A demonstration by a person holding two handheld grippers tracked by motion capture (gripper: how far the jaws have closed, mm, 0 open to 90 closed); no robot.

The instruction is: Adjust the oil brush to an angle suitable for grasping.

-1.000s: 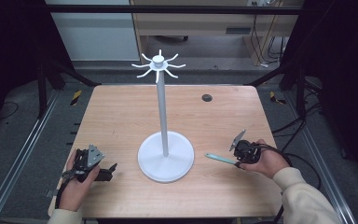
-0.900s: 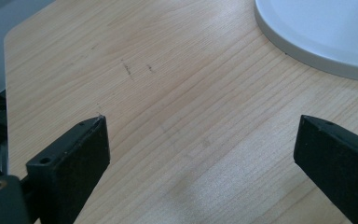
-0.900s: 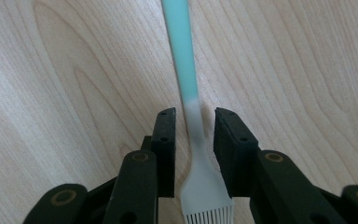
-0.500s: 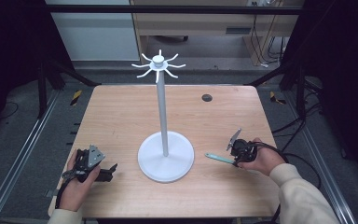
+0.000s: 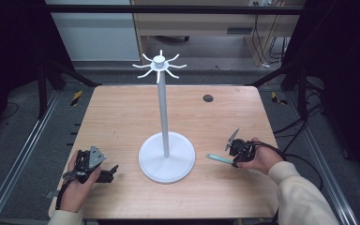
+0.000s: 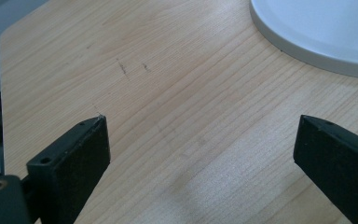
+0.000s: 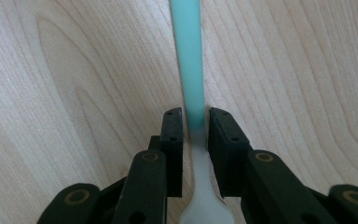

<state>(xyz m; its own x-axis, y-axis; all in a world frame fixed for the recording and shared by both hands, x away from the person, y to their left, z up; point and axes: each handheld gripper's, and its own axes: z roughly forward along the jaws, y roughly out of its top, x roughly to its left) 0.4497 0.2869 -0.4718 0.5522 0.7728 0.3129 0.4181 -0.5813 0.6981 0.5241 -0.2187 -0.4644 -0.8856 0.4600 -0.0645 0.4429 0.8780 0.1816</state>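
Spatula handle (image 7: 189, 60) lies clamped between right claw (image 7: 196, 122) jaws

White hook stand (image 5: 166, 159) mid-table (image 5: 122, 112), teal utensil (image 5: 219, 159) in right tongs (image 5: 232, 158)

I count 1 table (image 5: 122, 112), 1 white stand (image 5: 166, 161) with 1 pole and 8 hooks on top, 1 turquoise spatula (image 5: 219, 159), 1 dark round plug (image 5: 208, 98) in the tabletop, and my 2 claws: left claw (image 5: 112, 171), right claw (image 5: 235, 157).
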